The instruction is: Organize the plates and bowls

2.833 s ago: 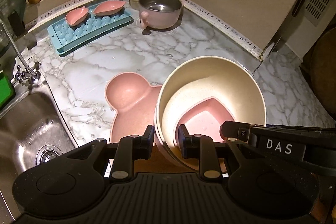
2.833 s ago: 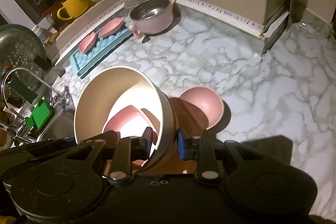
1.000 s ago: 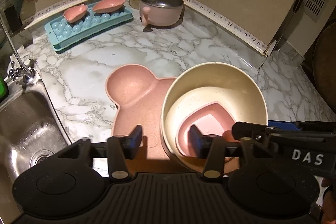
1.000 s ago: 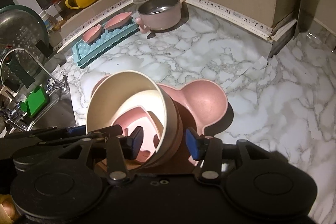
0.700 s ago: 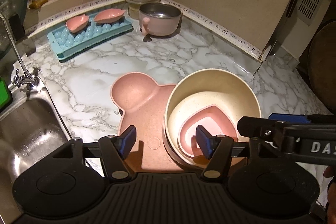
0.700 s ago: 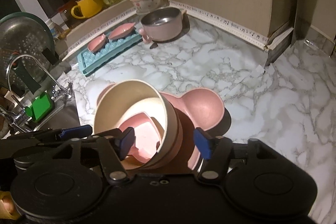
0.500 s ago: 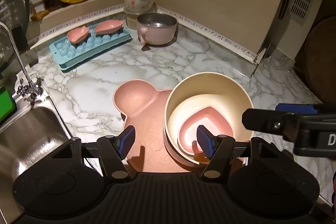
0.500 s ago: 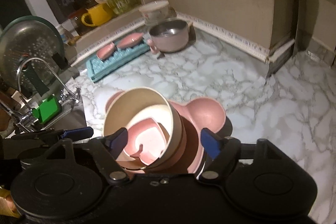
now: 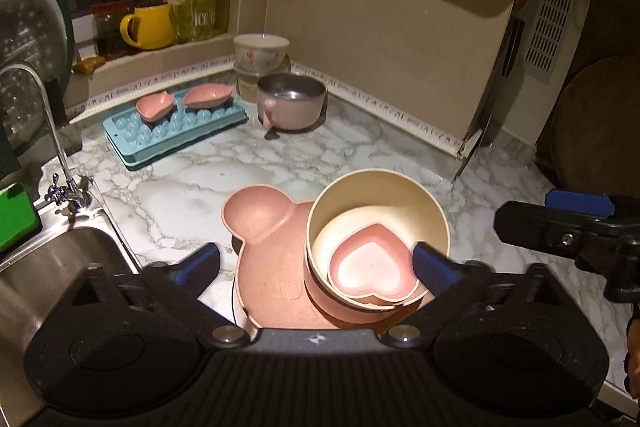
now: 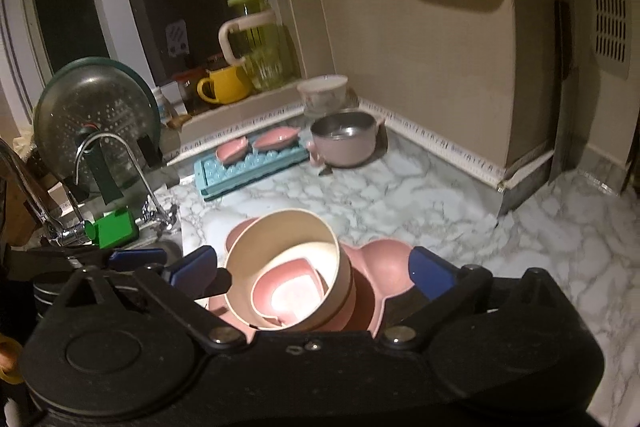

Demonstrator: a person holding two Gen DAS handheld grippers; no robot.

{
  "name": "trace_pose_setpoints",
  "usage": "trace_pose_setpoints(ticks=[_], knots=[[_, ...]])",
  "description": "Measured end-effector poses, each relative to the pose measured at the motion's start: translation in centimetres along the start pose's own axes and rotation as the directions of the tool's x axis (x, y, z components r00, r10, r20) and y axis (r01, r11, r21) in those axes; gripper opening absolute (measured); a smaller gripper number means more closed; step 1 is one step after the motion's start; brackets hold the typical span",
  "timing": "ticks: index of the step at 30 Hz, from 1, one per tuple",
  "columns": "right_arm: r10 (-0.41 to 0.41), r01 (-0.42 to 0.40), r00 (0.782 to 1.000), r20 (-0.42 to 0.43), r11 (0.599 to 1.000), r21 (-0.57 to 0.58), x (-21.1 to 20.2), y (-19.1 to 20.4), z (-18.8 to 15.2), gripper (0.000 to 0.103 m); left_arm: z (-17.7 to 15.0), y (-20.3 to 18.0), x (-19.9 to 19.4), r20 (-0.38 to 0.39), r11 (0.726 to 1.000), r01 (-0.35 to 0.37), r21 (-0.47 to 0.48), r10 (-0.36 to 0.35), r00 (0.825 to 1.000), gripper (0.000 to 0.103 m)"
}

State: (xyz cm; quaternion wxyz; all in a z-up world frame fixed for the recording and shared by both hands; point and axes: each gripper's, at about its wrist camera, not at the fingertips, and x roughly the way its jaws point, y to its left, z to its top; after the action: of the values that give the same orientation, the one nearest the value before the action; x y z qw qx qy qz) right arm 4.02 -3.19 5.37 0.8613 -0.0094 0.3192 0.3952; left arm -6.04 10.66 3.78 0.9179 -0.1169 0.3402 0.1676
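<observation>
1. A stainless sink (image 9: 60, 267) with its tap (image 9: 48, 131) sits to the left of the pink bear-shaped plate (image 9: 268, 247), which lies flat on the marble counter (image 9: 192, 183).
2. Behind the plate and to its left, a blue ice tray (image 9: 176, 131) carries two small pink leaf dishes (image 9: 154, 105).
3. The left gripper (image 9: 316, 261) hangs over the plate's near edge, its jaws opening and spread wide; its blue pads clamp nothing, though the stack shows in the gap between them, near the right pad.
4. The plate shows one round ear at its far left; its matte pink face is bare apart from the stack on its right half.
5. That stack is a deep cream bowl (image 9: 376, 195) holding a shallower cream bowl (image 9: 324, 247), with a pink heart-shaped dish (image 9: 370, 271) nested inside, pale at its centre.
6. Behind the plate, a pink mug-style pot (image 9: 290, 105) with a steel lining stands before a floral bowl (image 9: 261, 49) in the corner.
7. The right gripper (image 10: 312, 265), right of the plate in the left view, is likewise opening, its jaws wide and clear of the cream bowl's sides; the stack sits between them, untouched.
</observation>
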Motion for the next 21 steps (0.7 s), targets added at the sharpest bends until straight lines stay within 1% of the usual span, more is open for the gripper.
trace_pose_setpoints(ticks=[6, 8, 13, 18, 21], knots=[[0.010, -0.011, 0.998, 0.054, 1.000, 0.024, -1.5, -0.9, -0.8, 0.103, -0.7, 0.0, -1.0, 0.012, 1.000, 0.000, -0.007, 0.000, 1.000, 0.103], [0.014, -0.017, 0.997, 0.072, 0.999, 0.036, -1.9, -0.9, -1.3, 0.103, -0.9, 0.1, -1.1, 0.005, 1.000, 0.003, -0.013, -0.003, 1.000, 0.103], [0.030, -0.028, 0.994, 0.106, 0.999, -0.015, -2.8, -0.4, -2.5, 0.103, -1.7, 0.0, -1.6, -0.004, 1.000, -0.002, -0.017, 0.002, 1.000, 0.103], [0.026, -0.025, 0.994, 0.108, 1.000, -0.011, -3.4, -0.1, -3.5, 0.103, -2.3, -0.3, -2.2, -0.005, 1.000, -0.002, -0.030, 0.002, 1.000, 0.103], [0.004, -0.004, 0.993, 0.120, 1.000, -0.003, -3.7, 0.0, -4.0, 0.103, -2.5, -0.6, -2.6, 0.005, 1.000, -0.009, -0.024, 0.009, 1.000, 0.103]])
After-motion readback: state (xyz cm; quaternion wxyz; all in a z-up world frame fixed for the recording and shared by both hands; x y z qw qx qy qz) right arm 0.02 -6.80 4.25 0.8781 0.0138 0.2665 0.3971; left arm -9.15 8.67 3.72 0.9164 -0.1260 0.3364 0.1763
